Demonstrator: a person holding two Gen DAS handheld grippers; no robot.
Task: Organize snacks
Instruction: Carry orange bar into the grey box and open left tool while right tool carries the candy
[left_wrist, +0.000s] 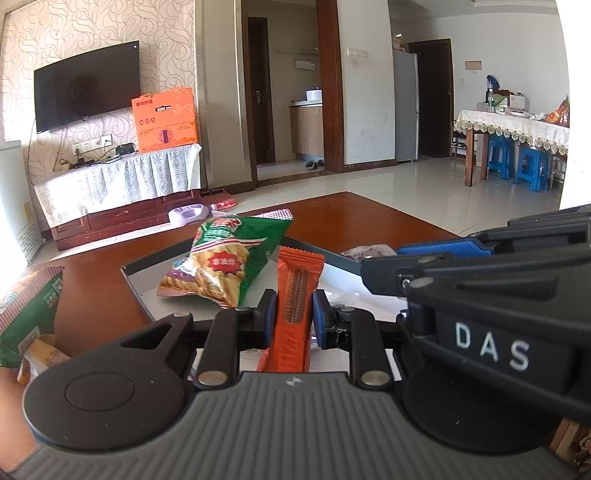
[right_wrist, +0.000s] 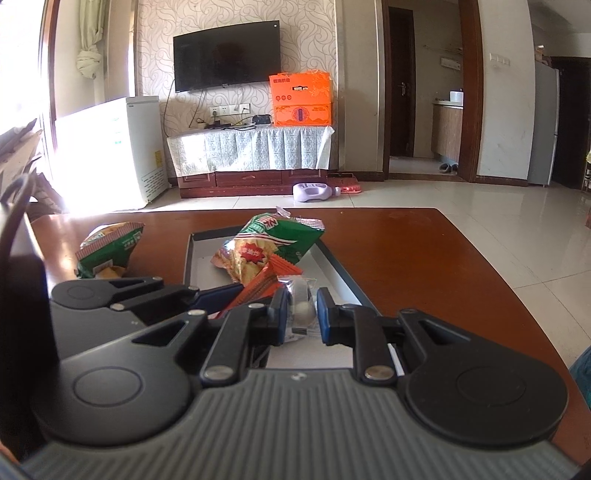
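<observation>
My left gripper (left_wrist: 294, 317) is shut on an orange snack bar (left_wrist: 295, 295), holding it over the grey tray (left_wrist: 135, 286). A green chip bag (left_wrist: 229, 262) lies in the tray just ahead. My right gripper (right_wrist: 302, 314) is closed around a clear-wrapped snack (right_wrist: 301, 301) over the tray (right_wrist: 340, 273); its jaws stand narrowly apart and touch the wrapper. The orange bar (right_wrist: 258, 286) and left gripper (right_wrist: 210, 293) show at its left. The green bag (right_wrist: 273, 243) lies in the tray beyond.
A second green chip bag (left_wrist: 27, 314) lies on the brown table (left_wrist: 369, 218) left of the tray, also in the right wrist view (right_wrist: 109, 247). Another wrapper (left_wrist: 365, 253) lies right of the tray. The table edge runs on the right (right_wrist: 517, 295).
</observation>
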